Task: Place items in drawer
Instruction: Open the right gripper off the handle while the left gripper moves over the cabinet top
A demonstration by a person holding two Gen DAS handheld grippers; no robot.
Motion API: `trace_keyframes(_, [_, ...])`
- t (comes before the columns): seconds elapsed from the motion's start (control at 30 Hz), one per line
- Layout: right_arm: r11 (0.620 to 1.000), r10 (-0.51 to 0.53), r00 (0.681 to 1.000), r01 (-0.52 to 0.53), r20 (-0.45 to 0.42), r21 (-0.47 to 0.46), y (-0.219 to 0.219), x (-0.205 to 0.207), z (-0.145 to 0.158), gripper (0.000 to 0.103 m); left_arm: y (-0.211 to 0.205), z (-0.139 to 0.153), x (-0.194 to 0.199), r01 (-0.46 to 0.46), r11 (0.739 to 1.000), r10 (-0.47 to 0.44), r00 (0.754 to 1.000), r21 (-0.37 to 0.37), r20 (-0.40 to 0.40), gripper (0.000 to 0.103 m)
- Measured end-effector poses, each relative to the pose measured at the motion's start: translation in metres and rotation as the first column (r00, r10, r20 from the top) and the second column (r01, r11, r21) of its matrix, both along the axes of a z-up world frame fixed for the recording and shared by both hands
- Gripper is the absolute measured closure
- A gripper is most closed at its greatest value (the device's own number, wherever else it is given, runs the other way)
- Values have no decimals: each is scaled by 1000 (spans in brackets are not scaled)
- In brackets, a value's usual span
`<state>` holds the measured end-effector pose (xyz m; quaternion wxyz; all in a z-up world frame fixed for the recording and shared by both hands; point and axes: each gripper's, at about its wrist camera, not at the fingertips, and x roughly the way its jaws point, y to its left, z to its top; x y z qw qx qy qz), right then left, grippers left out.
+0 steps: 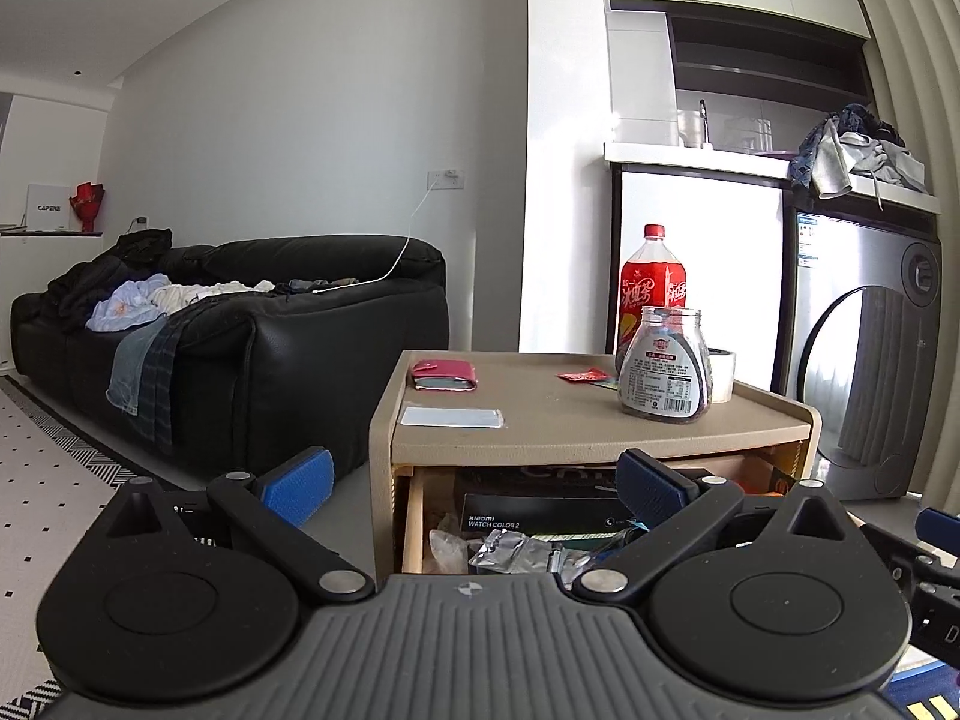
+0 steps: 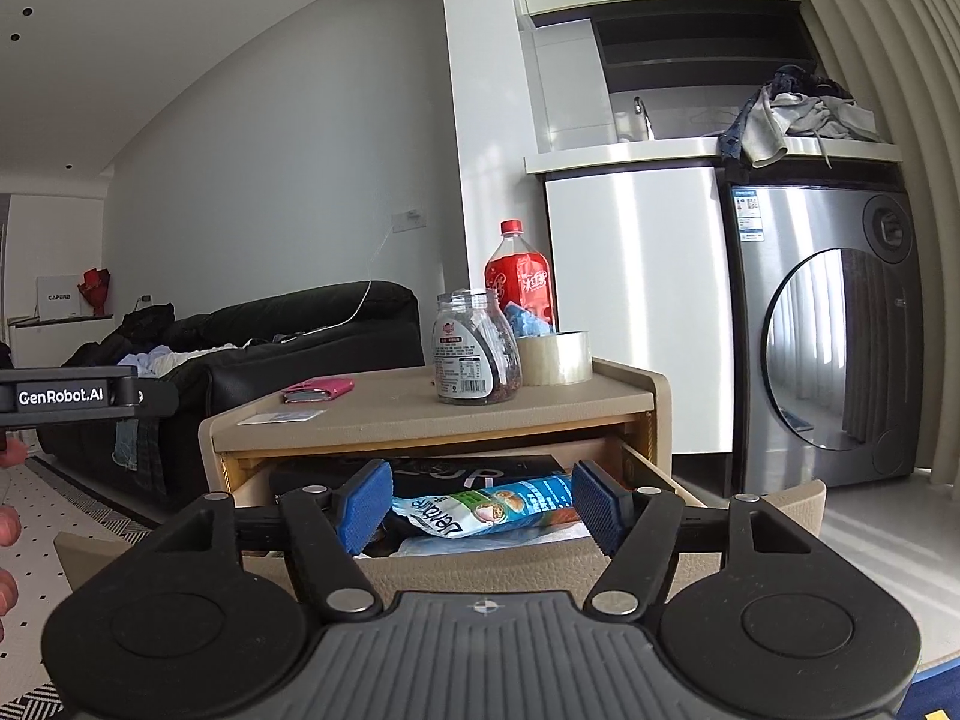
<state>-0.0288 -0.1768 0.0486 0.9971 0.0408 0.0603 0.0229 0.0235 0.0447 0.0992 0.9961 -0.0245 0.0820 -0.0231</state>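
Blk tool (image 2: 477, 507), blue pads (image 2: 366, 504), GenRobot.AI mark

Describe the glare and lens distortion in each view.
Left wrist view: sunlight blows out the white cabinet door; the curtain bows along the fisheye edge. Right wrist view: streaked glare on the washing machine and floor; ceiling lines curve.

The left gripper (image 1: 474, 483) is hovering with its jaws spread wide; the right gripper (image 2: 483, 507) is likewise gaping. Both are gripping nothing.
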Motion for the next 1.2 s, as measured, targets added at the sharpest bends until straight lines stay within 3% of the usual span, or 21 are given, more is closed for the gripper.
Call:
trace_keyframes(0.27, [1000,13,1000,-13,-8,5,-6,16,-1,29,-7,18,35,59,998,-59,998,-17,11,0])
trace_keyframes(0.53, [999,30,1000,-30,-1,25,-10,34,-1,27,-15,44,82,137,990,-137,990,22,8,0])
trace_keyframes(0.63, [999,33,999,-33,-1,38,-12,40,-2,27,-14,56,93,187,982,-187,982,-19,8,0])
trace_keyframes(0.8, [998,42,999,-41,-20,51,-15,52,-6,27,-15,71,121,178,984,-178,984,-2,8,0])
trace_keyframes(1.2, [990,99,994,-94,-37,108,-25,75,-13,27,-36,82,216,270,962,-266,959,28,-98,0])
